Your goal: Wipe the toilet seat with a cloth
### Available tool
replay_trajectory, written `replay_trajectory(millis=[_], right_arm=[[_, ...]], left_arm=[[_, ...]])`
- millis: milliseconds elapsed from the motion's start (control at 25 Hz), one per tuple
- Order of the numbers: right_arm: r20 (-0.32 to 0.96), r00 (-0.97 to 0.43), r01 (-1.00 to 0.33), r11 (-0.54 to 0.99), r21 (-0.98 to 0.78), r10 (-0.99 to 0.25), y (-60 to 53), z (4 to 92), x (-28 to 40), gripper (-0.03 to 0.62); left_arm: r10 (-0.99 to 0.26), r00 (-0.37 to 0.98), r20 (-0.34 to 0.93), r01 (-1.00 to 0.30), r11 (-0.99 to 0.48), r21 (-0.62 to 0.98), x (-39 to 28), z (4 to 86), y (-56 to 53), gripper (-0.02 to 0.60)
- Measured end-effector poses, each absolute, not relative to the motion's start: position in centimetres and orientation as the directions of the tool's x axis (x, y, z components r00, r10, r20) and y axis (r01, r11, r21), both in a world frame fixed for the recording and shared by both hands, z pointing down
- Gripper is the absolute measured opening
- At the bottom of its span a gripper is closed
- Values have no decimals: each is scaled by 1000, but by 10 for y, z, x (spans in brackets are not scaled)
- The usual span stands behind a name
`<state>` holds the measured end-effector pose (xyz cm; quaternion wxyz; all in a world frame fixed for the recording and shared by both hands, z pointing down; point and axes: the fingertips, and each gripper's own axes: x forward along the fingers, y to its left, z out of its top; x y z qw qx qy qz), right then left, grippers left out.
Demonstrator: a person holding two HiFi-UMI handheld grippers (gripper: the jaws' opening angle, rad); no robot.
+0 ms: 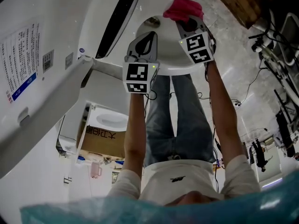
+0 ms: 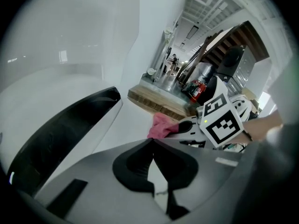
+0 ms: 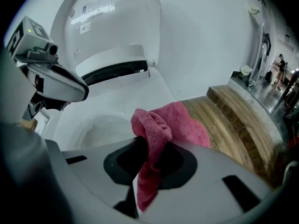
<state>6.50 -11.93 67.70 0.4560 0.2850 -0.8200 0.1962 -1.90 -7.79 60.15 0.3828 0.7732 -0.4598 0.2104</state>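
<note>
Head view: toilet [image 1: 159, 36] sits far of you w/ its lid [image 1: 56, 45] raised at left. You're reaching over the toilet seat [image 1: 168, 62], wooden ledge [image 3: 233, 111] just right of it.

Your left gripper [image 2: 152, 143] hovers over the near rim, jaws together on nothing. Your right gripper [image 3: 152, 141] is clamped on the cloth [image 3: 173, 125], which sits bunched at the seat's far-right edge next to the ledge. Can't tell if it's touching the seat.

Risks, IMO:
- The bunched wad gives you little wiping face, so you may streak or skip sections.
- Only a fold is pinched. Drag hard on the rim and friction could pull it out, prob. into the bowl.
- The loose tail hanging below the jaws could dip into the bowl on an inner pass.
- L and R grippers are near each other, so a wide sweep toward the left could knock them together.
- Press too low and the jaw tips scrape the seat, not the cloth.
</note>
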Motion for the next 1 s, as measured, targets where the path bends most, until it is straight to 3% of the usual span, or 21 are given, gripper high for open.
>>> replay_trajectory(millis=[1000], right_arm=[[840,-477,-557,828,-61,-259,-132,677,-20,51]], left_arm=[[-591,437,678,-895,-209,394,-76,595,-58,6]])
